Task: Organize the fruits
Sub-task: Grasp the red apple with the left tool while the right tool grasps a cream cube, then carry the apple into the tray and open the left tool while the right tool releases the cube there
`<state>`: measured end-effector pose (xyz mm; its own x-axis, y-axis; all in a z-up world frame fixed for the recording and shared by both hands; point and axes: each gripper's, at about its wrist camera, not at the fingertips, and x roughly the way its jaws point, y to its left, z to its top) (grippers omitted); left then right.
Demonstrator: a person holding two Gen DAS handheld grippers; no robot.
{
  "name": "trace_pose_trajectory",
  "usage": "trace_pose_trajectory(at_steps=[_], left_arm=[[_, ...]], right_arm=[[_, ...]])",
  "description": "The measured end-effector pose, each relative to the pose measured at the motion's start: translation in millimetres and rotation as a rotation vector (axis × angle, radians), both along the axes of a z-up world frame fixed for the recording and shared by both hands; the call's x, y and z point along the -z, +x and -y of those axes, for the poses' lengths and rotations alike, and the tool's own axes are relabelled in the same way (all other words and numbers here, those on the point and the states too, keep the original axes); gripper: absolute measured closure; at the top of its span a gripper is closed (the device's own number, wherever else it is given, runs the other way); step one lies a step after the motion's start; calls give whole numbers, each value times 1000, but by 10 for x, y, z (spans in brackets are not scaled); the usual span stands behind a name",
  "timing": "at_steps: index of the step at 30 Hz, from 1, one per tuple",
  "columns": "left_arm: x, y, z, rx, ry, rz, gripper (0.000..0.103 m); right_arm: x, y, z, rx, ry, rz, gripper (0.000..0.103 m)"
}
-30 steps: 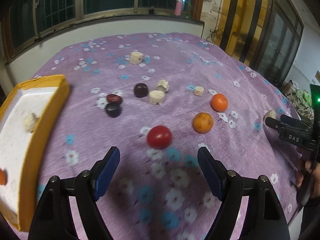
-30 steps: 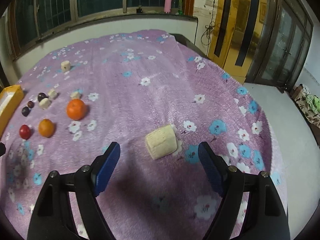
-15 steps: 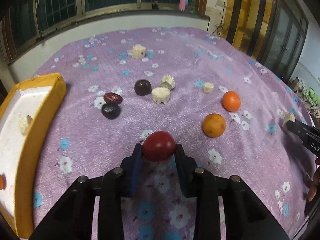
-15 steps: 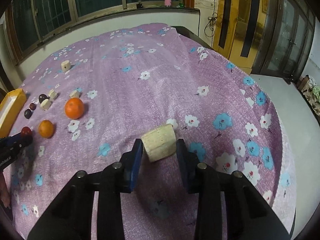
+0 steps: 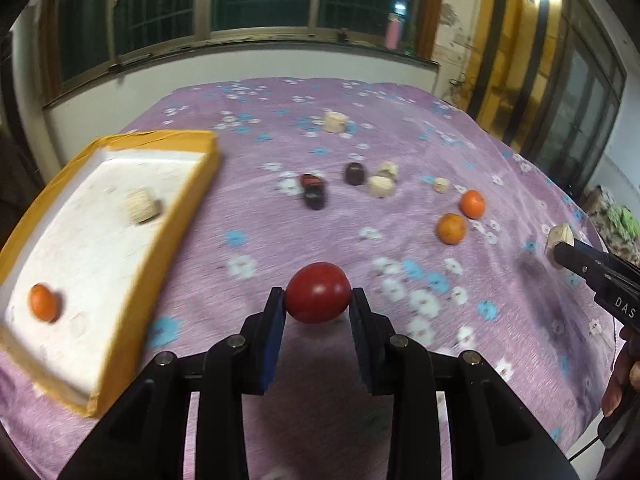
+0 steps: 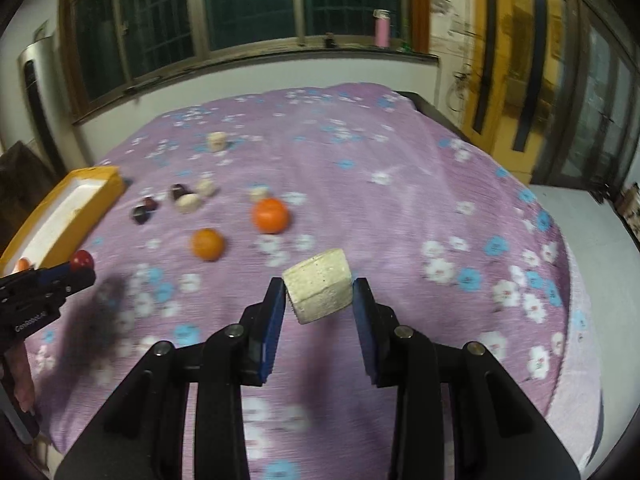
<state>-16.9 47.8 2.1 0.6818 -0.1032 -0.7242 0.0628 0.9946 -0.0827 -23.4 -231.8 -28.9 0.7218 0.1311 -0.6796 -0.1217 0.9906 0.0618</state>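
Note:
My left gripper (image 5: 318, 300) is shut on a red round fruit (image 5: 318, 297) and holds it above the purple cloth, right of the yellow-rimmed white tray (image 5: 176, 216). The tray holds a small orange (image 5: 43, 302) and a beige chunk (image 5: 141, 207). My right gripper (image 6: 319, 294) is shut on a beige chunk (image 6: 319, 290), lifted off the cloth. Two oranges (image 6: 270, 215) (image 6: 207, 244), dark fruits (image 6: 141, 213) and beige chunks (image 6: 189, 202) lie on the cloth. The left gripper also shows in the right wrist view (image 6: 76, 268), still holding the red fruit (image 6: 83, 259).
The flowered purple cloth (image 6: 400, 208) covers a round table whose edge drops off at the right. Another beige chunk (image 5: 335, 121) lies far back. A windowed wall and a sill with a pink bottle (image 6: 381, 29) stand behind.
Both grippers closed on their objects, the red fruit and the beige chunk, and lifted them. The left gripper has moved left toward the tray; the right has swung left.

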Motion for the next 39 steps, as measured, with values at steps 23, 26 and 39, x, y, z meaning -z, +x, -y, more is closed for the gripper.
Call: trace_pose_trajectory(at_steps=[23, 26, 39], left_arm=[[-241, 112, -1740, -366, 14, 20, 71], [-191, 215, -1878, -402, 21, -2, 71], [17, 465, -2149, -460, 44, -71, 71]], right_arm=[[-251, 142, -2425, -436, 117, 28, 67], [-219, 186, -2736, -486, 125, 17, 67], [14, 480, -3475, -583, 103, -59, 67]])
